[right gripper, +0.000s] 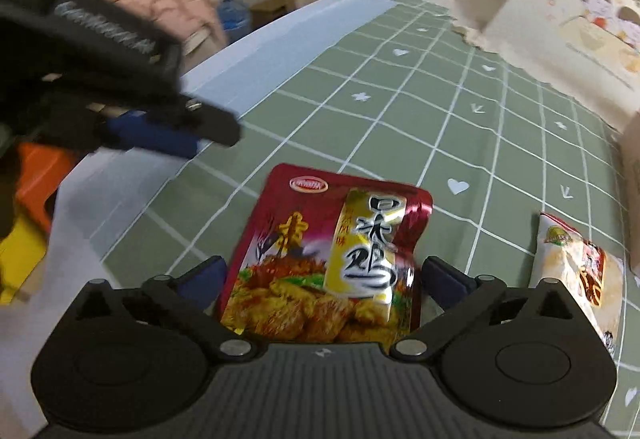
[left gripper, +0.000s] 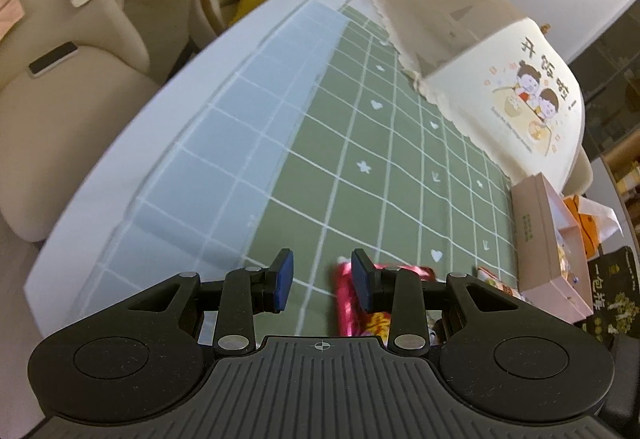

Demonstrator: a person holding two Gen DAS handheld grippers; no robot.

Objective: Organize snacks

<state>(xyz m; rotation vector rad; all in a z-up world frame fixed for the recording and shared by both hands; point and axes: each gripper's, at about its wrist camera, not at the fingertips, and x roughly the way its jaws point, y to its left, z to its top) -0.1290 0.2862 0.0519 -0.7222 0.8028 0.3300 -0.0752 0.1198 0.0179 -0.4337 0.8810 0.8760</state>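
My right gripper [right gripper: 322,275] straddles the red packet [right gripper: 324,259], grip unclear; its near end is hidden. Left gripper [left gripper: 322,285] released.

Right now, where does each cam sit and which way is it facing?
Left wrist: on the left gripper, looking along its open fingers across the green grid tablecloth to the food cover.
Right wrist: on the right gripper, its fingers flanking the red snack packet; the left gripper shows upper left.
Shared: tablecloth, food cover, red packet.
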